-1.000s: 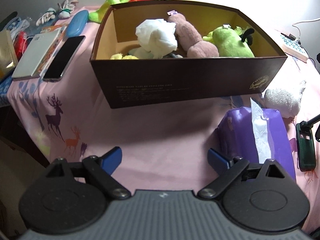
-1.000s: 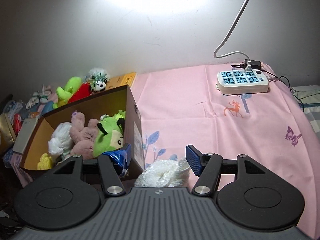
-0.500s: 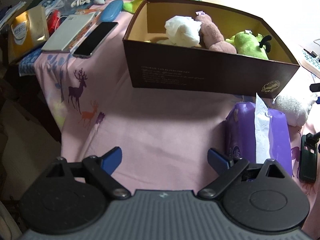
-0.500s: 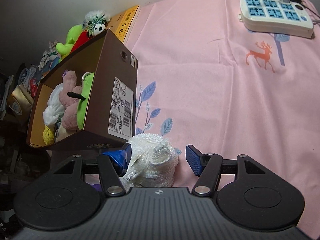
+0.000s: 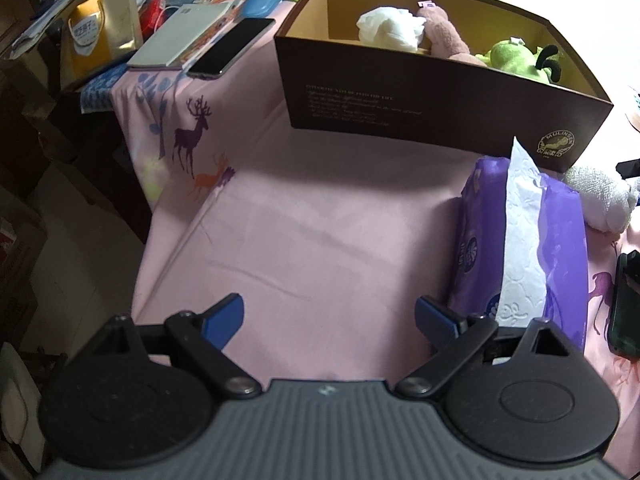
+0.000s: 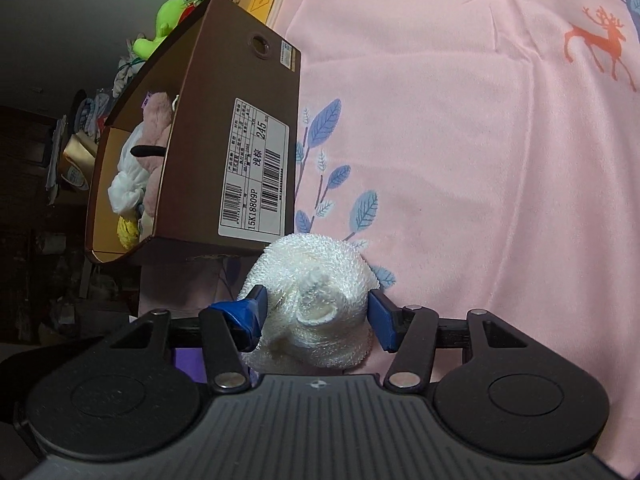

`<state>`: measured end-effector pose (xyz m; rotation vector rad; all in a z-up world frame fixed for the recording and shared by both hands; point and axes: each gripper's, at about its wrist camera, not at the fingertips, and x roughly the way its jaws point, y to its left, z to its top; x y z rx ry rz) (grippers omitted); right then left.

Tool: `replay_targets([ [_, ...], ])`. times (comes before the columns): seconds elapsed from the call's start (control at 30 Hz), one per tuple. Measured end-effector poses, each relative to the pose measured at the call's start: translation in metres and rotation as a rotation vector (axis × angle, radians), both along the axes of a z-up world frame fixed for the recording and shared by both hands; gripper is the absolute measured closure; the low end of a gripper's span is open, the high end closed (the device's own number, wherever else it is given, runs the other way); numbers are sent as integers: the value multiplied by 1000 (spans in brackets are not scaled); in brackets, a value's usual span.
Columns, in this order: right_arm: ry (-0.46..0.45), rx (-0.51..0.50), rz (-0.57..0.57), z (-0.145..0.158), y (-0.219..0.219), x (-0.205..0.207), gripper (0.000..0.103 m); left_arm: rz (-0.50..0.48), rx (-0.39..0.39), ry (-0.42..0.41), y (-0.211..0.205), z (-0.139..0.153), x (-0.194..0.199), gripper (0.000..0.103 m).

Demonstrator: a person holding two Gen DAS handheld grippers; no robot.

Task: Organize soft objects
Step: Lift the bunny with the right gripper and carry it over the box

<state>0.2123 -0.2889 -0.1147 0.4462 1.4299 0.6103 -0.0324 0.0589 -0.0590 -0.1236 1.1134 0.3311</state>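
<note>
A white terry-cloth bundle [image 6: 316, 292] lies on the pink cloth just past the corner of the brown shoebox [image 6: 240, 128]. My right gripper [image 6: 316, 316] straddles it and its jaws are closing, with the blue pads touching both of its sides. The left wrist view shows the same bundle [image 5: 604, 200] at the right edge, by the box [image 5: 400, 96]. Inside the box are a white cloth [image 5: 388, 28], a pink plush [image 5: 444, 36] and a green plush [image 5: 516, 58]. My left gripper [image 5: 328, 316] hangs open over bare pink cloth, holding nothing.
A purple tissue pack [image 5: 520, 240] lies right of the left gripper, in front of the box. A phone [image 5: 232, 46], a notebook [image 5: 180, 40] and a gold bag [image 5: 100, 36] sit far left near the table's edge. A dark object [image 5: 626, 304] lies far right.
The right gripper dropped and tilted down onto the white bundle, and its jaws narrowed around it. The left gripper drew back and rolled, so the box now looks farther away.
</note>
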Motion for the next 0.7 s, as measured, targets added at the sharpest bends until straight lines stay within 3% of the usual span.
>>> replay_targets([
  [0.17,-64,20,17,12,-1,-1,94,14,6,2,-1,1,1,8],
  [0.43,-127,56,-86,31,-12,-20,103,-60,5,-9,-11,2,16,8],
  [0.7,-204,142,-209,76,-19,-47,103,-131,-18,-30,-6,3,33,8],
])
